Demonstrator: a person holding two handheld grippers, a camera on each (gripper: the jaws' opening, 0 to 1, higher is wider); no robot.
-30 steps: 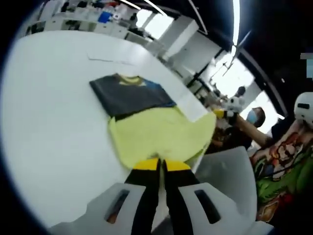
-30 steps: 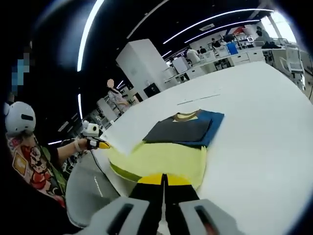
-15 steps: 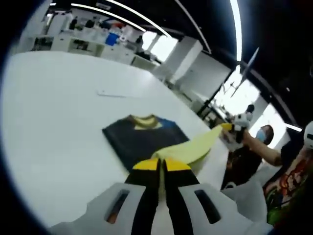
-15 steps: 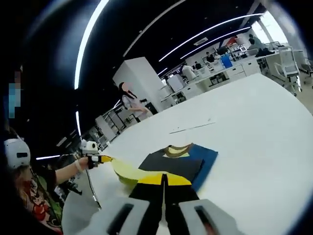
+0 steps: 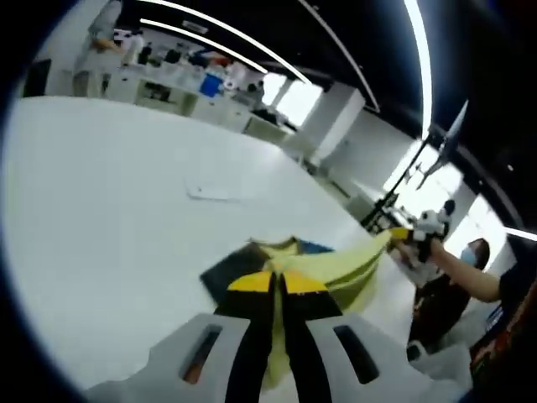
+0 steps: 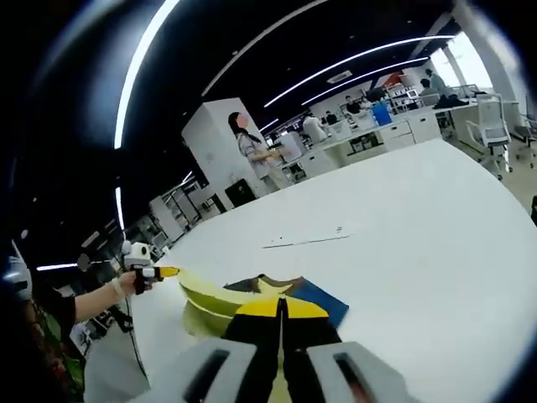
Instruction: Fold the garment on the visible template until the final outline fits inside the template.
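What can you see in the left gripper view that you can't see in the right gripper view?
Left gripper view: a blue box on the far counters, and the right gripper holding the shirt's far corner. Right gripper view: a person standing by a white pillar, an office chair, and the left gripper holding the other corner. Both: the white table, the yellow shirt lifted over the dark folded part.
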